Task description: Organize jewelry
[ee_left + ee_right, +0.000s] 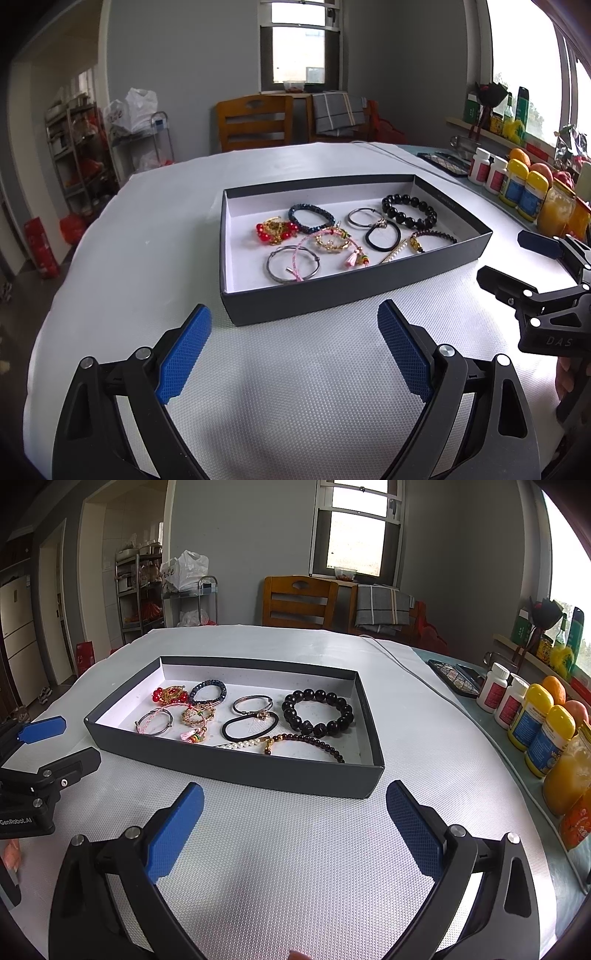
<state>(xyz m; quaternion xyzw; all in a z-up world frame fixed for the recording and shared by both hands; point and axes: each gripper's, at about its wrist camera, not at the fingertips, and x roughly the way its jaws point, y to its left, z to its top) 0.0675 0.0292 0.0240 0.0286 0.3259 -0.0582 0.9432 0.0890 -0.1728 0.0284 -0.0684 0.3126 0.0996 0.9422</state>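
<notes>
Jaws spread; left gripper [59, 744] reads "GenRobot.AI".

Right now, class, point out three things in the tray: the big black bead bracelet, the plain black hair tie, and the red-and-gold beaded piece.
Black bead bracelet [318, 712]: right wrist view, on a bead at its near edge.
Black hair tie [228, 733]: right wrist view, on its left curve.
Red-and-gold beaded piece [275, 229]: left wrist view, on its gold middle.

A white mat [295, 849] with a dimpled texture covers the table. The box [236, 766] looks like matt dark cardboard. The black bead bracelet [317, 712] shines glossy; the claw pads [175, 830] are rough blue plastic.
</notes>
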